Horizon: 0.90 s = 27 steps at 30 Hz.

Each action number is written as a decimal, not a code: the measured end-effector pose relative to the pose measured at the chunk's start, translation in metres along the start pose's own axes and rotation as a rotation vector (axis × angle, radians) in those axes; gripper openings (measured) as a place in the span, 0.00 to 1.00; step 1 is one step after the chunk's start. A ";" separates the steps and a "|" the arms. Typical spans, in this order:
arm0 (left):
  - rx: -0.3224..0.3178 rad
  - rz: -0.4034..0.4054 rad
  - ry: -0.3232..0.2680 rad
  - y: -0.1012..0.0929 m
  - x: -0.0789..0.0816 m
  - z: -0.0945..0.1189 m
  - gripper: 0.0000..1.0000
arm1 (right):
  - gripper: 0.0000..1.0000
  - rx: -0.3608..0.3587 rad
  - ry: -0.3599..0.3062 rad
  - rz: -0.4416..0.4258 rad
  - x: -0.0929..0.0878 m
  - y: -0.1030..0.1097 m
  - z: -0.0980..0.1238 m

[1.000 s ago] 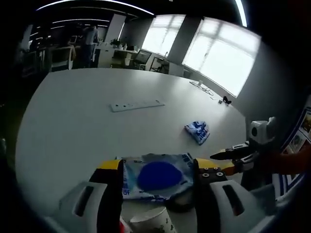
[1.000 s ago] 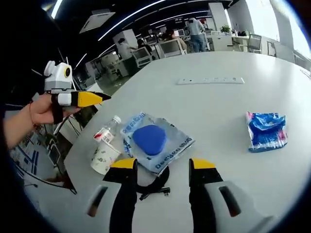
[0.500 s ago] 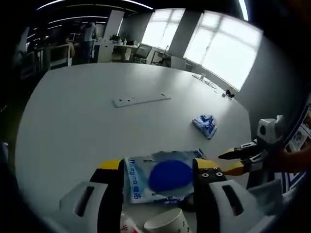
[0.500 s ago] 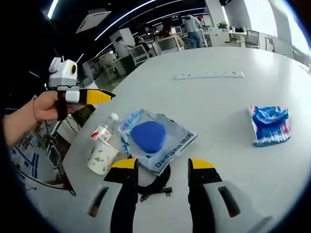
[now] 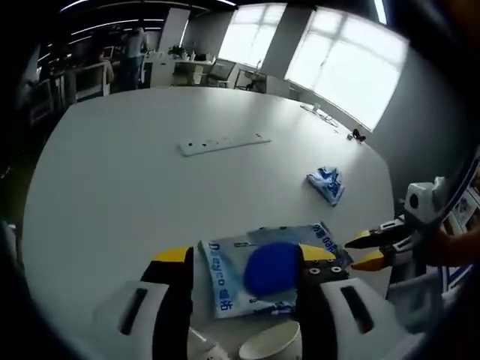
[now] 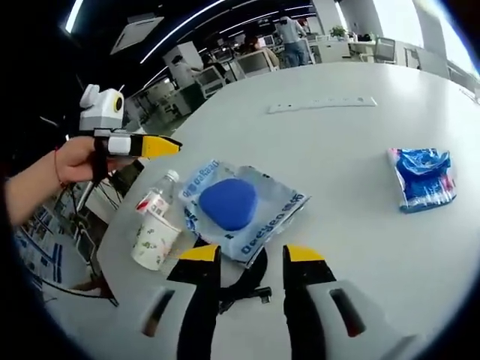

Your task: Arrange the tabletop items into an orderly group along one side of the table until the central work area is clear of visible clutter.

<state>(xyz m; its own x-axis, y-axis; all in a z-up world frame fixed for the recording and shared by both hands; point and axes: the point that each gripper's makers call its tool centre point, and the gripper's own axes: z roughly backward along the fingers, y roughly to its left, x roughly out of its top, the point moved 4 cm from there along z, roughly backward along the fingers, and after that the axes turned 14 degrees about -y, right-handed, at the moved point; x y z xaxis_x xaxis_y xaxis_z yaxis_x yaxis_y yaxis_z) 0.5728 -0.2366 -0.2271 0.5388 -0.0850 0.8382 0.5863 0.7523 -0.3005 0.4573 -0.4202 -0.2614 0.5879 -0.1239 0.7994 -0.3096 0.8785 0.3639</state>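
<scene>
A clear printed packet with a round blue pad (image 6: 229, 204) lies near the table edge; it shows too between my left jaws as the packet (image 5: 266, 271). Beside it stand a paper cup (image 6: 154, 240) and a small bottle (image 6: 155, 199). A black cord loop (image 6: 241, 289) lies under the packet's near edge, between my right gripper's (image 6: 251, 259) open jaws. A crumpled blue-and-white packet (image 6: 426, 176) lies apart to the right, also seen as the packet (image 5: 328, 184). My left gripper (image 5: 246, 259) is open, held in the air by a hand (image 6: 67, 161).
A white power strip (image 6: 322, 105) lies farther across the round white table (image 5: 112, 187). The cup rim (image 5: 270, 349) sits just below my left jaws. The right gripper (image 5: 373, 250) enters the left gripper view from the right. Desks and people stand in the background.
The right jaws have drawn slightly closer together over the black cord. The left gripper's view has shifted, so the blue-pad packet sits more to the right between its jaws.
</scene>
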 end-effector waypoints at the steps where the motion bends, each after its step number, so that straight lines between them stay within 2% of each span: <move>1: 0.000 -0.001 0.004 0.001 -0.001 -0.001 0.53 | 0.30 -0.001 0.002 -0.004 -0.001 -0.001 -0.002; 12: 0.003 -0.031 0.086 0.011 -0.012 -0.019 0.49 | 0.25 -0.006 0.014 -0.029 -0.006 -0.003 -0.009; 20: 0.007 -0.048 0.179 0.022 -0.026 -0.031 0.47 | 0.21 -0.003 0.020 -0.051 -0.007 -0.001 -0.011; 27: -0.004 -0.049 0.231 0.023 -0.034 -0.035 0.43 | 0.17 0.008 0.028 -0.057 -0.010 0.000 -0.014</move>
<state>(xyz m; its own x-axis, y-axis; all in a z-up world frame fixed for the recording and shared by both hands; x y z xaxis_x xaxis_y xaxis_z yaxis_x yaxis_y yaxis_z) 0.5887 -0.2393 -0.2787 0.6339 -0.2689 0.7252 0.6169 0.7413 -0.2644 0.4618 -0.4129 -0.2757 0.6254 -0.1611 0.7635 -0.2809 0.8664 0.4129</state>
